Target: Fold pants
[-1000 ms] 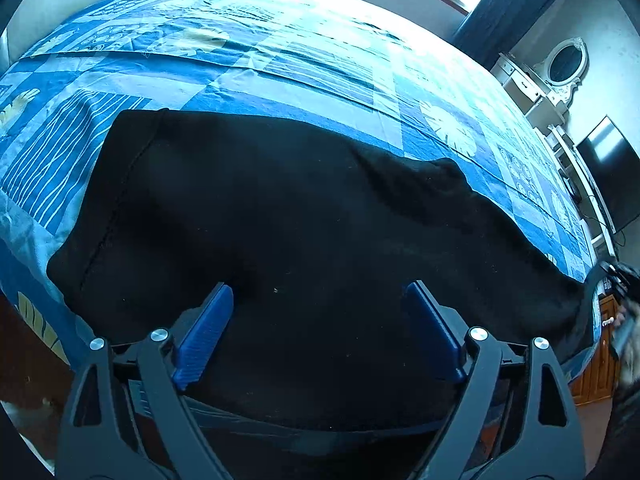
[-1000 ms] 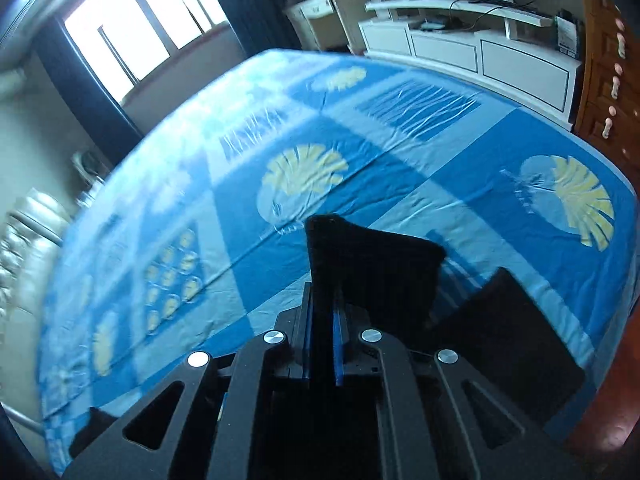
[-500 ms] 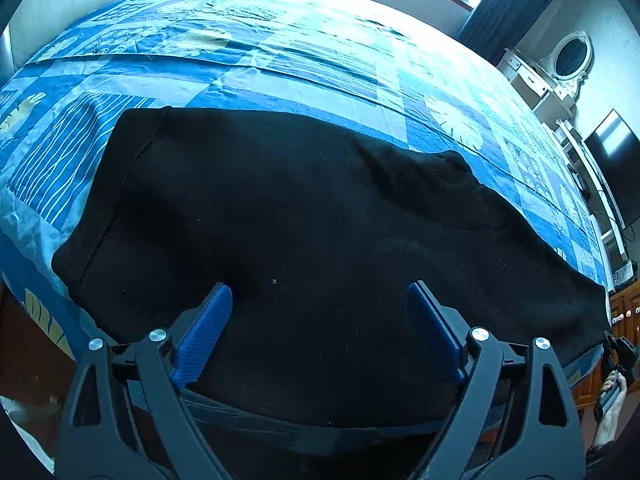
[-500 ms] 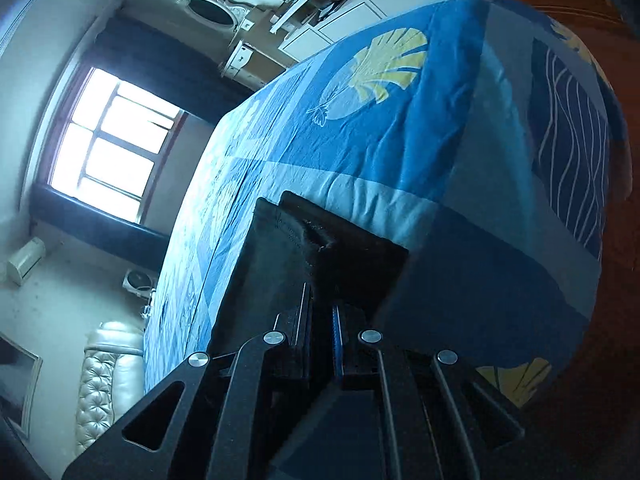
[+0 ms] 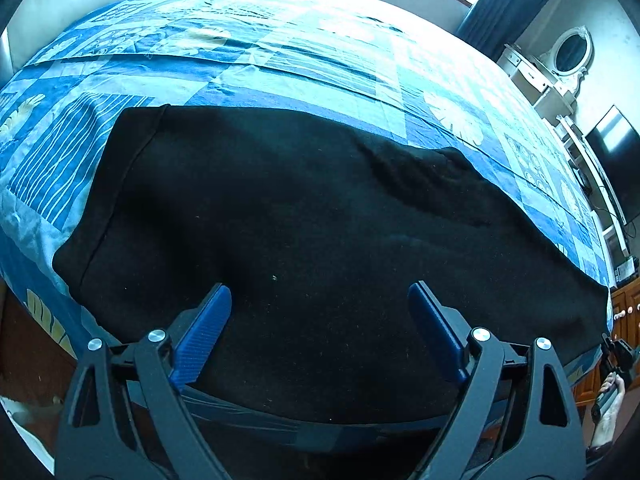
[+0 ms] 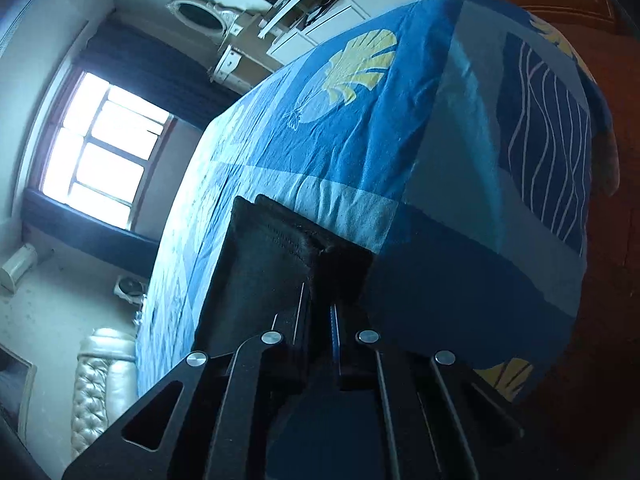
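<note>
Black pants (image 5: 320, 220) lie spread flat across the near part of the blue patterned bed (image 5: 280, 60), waistband at the left and leg end at the right edge. My left gripper (image 5: 320, 290) hovers open over the near edge of the pants, with nothing between its blue pads. My right gripper (image 6: 318, 296) holds the hemmed leg end of the pants (image 6: 272, 252) at the bed's corner (image 6: 460, 240); its jaws are starting to open, with the cloth still between them. The left wrist view shows that gripper (image 5: 616, 356) small at the far right, in a hand (image 5: 608, 396).
A white dresser with an oval mirror (image 5: 568, 52) and a dark TV (image 5: 612, 148) stand beyond the bed's right side. Wooden cabinets (image 5: 628, 312) are by the right corner. A padded pale headboard (image 6: 100, 380) and a window (image 6: 96, 152) are at the far end.
My right gripper has rolled and come down to the bed's corner with the leg end, laying the pants out flat to the right. The left gripper has stayed put and open.
</note>
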Demonstrator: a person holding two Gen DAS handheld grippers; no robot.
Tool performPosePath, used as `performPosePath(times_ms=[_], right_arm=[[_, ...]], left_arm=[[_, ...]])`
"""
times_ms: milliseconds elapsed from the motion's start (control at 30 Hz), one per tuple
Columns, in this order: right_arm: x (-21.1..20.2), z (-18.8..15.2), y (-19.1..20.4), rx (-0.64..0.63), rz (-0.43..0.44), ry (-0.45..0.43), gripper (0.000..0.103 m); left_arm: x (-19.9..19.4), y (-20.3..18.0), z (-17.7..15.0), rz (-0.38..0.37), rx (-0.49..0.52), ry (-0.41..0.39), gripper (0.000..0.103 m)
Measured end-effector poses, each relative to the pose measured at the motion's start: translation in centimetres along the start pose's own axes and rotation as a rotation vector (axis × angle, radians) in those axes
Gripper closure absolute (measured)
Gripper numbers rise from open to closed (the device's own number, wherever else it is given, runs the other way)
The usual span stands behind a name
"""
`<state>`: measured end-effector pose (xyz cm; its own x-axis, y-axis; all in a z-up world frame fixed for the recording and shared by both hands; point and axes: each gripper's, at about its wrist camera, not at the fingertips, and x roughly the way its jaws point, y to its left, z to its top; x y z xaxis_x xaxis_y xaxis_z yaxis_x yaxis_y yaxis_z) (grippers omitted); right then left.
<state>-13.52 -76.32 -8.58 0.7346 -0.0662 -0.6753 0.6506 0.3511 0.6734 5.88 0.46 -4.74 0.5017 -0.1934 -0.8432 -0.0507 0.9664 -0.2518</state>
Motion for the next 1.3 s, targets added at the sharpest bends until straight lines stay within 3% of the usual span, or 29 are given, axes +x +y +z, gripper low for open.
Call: performPosePath(times_ms=[167,267,333,433,633,700,767,867,933,1100,1300], right_arm=[[-2.8,2.2,-0.1,-0.054,-0.028,-0.033,0.074],[-2.4,4.2,1.3,-0.129,0.022,0.016,0.064],[-0.9,5.5,2.9,-0.208,0.060,0.090,0.046],[1.8,6.7,4.9,-0.301,0.064,0.171,0.044],[6.4,7.5,5.5,-0.358,-0.039,0.279,0.044],[7.1,7.1,5.6,-0.368,-0.023,0.319,0.042],[7.2,6.1,6.0,-0.403,-0.010,0.355,0.044],[7.4,4.4,7.1,-0.498,-0.057,0.382,0.059],[7.5,3.4,7.7,-0.537,-0.066,0.408,0.081],[5.7,3.1,9.4,-0.556,-0.089,0.370,0.085],[0.8,4.8,12.3,-0.487,0.058,0.313,0.085]], left_arm=[[-0.3,0.2,-0.1,-0.022,-0.001,-0.007,0.013],[-0.9,0.6,0.2,-0.050,-0.022,-0.020,0.013],[-1.4,0.8,0.3,-0.055,-0.035,-0.034,0.013],[-1.9,1.3,0.6,-0.039,-0.039,-0.048,0.013],[-2.4,3.3,0.8,0.015,-0.063,-0.049,0.013],[-2.5,4.1,0.8,0.030,-0.075,-0.045,0.013],[-2.7,4.9,0.9,0.045,-0.080,-0.045,0.013],[-2.7,5.7,0.9,0.067,-0.079,-0.043,0.013],[-2.7,6.1,1.0,0.075,-0.084,-0.037,0.013],[-2.7,6.5,1.0,0.086,-0.075,-0.023,0.013],[-3.4,6.4,0.9,0.094,-0.022,-0.030,0.013]])
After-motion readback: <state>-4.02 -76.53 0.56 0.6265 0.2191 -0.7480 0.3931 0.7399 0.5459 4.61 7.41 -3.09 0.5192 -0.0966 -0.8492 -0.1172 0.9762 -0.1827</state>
